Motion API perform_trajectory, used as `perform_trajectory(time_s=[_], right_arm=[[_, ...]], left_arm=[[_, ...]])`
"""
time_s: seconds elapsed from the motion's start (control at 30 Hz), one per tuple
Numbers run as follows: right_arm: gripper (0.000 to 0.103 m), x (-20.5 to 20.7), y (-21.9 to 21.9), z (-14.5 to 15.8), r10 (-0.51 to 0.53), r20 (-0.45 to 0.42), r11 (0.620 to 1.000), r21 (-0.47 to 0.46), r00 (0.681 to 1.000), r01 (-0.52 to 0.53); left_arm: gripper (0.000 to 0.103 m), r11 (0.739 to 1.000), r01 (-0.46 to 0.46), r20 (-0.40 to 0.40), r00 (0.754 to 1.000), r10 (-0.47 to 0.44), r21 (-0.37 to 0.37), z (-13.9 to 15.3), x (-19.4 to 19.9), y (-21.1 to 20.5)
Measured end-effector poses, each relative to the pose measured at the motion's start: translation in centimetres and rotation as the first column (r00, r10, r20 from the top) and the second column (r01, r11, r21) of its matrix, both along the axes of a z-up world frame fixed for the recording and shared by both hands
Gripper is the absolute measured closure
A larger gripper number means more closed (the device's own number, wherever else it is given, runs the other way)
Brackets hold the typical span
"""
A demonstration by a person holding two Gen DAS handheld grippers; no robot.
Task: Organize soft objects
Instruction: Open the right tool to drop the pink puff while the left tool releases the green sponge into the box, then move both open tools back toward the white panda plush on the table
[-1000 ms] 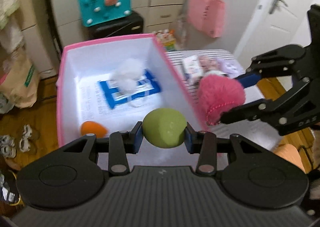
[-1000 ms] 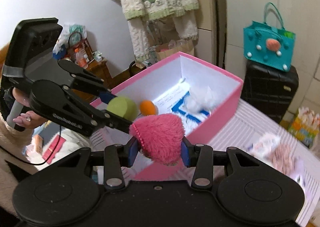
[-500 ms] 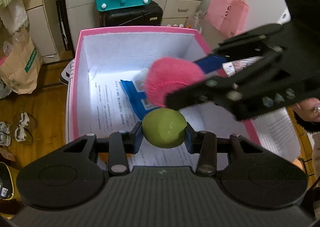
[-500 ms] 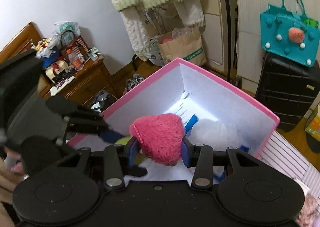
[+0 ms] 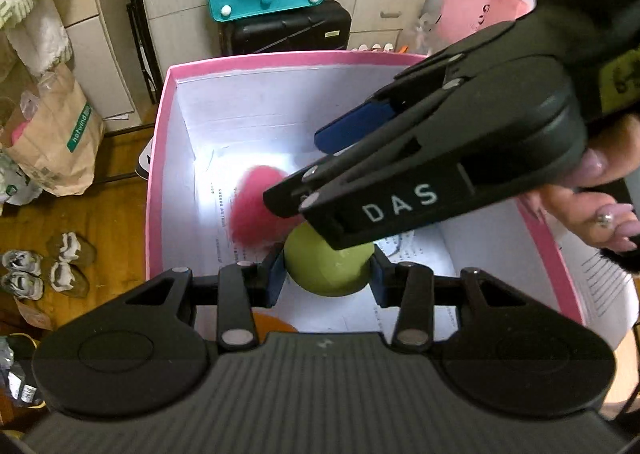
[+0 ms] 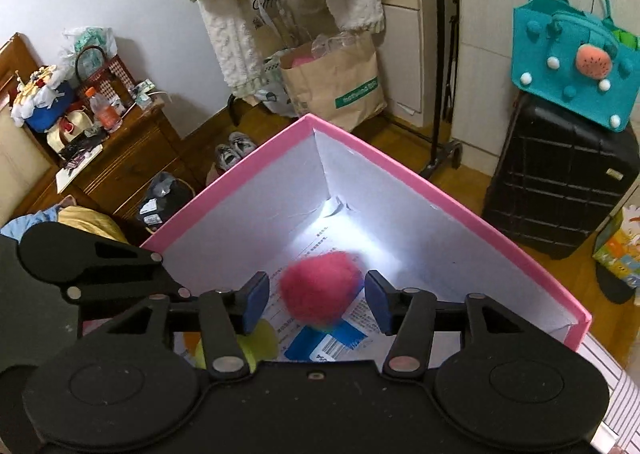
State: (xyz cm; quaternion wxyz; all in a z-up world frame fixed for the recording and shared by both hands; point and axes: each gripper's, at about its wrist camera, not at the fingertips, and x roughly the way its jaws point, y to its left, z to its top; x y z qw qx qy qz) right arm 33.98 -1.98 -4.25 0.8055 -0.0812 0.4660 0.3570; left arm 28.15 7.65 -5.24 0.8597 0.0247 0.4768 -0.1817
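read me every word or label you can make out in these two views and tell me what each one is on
"DAS": white letters on the side of the right gripper, seen from the left wrist view.
"hotwind": green strip on the brown paper bag; partly blurred, so this is my best reading.
Printed sheets lining the pink box: too small to read.
Blue packet with a barcode: too small to read.

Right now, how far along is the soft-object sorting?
Done: an orange soft item already lies in the pink box. In hand: the right hand-held gripper has just opened its jaws, and the pink fluffy toy is blurred between them, untouched, apparently dropping into the box. Left: the left hand-held gripper is shut on the green ball over the box, not yet released.
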Motion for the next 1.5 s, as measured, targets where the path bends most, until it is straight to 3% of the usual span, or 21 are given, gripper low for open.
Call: perform_trajectory(time_s=[0.13, 0.4, 0.6, 0.97, 1.27, 1.5], right_arm=[[0.044, -0.6, -1.6, 1.1, -0.034, 0.019, 0.999, 0.038, 0.999, 0.033], [0.044, -4.4, -6.3, 3.6, -0.104, 0.078, 0.992, 0.076, 0.992, 0.098], [0.044, -7.2, -8.1, 4.0, -0.122, 0.099, 0.992, 0.042, 0.988, 0.118], [0.044, -11.7, -10.6, 5.1, -0.125, 0.137, 0.992, 0.053, 0.983, 0.118], [0.044, -15.3, -12.3, 6.8, -0.128, 0.179, 0.99, 0.075, 0.975, 0.116], [0.044, -18.6, -13.4, 8.6, -0.115, 0.213, 0.991, 0.088, 0.97, 0.098]], left_arm=[[0.061, 0.999, 0.0, 0.014, 1.0, -0.001, 0.05, 0.0, 0.3, -0.7], [0.059, 0.997, -0.022, -0.003, 1.0, 0.023, 0.076, -0.4, 1.3, -1.3], [0.042, 0.997, -0.048, -0.003, 0.999, 0.049, 0.059, 0.0, 1.2, -1.5], [0.038, 0.994, -0.039, 0.053, 0.998, 0.033, 0.1, 2.5, -1.8, -1.9], [0.037, 0.997, -0.008, 0.06, 0.998, 0.003, 0.078, 5.3, -5.9, -2.1], [0.033, 0.994, 0.027, 0.085, 0.996, -0.036, 0.104, 7.2, -9.2, -3.1]])
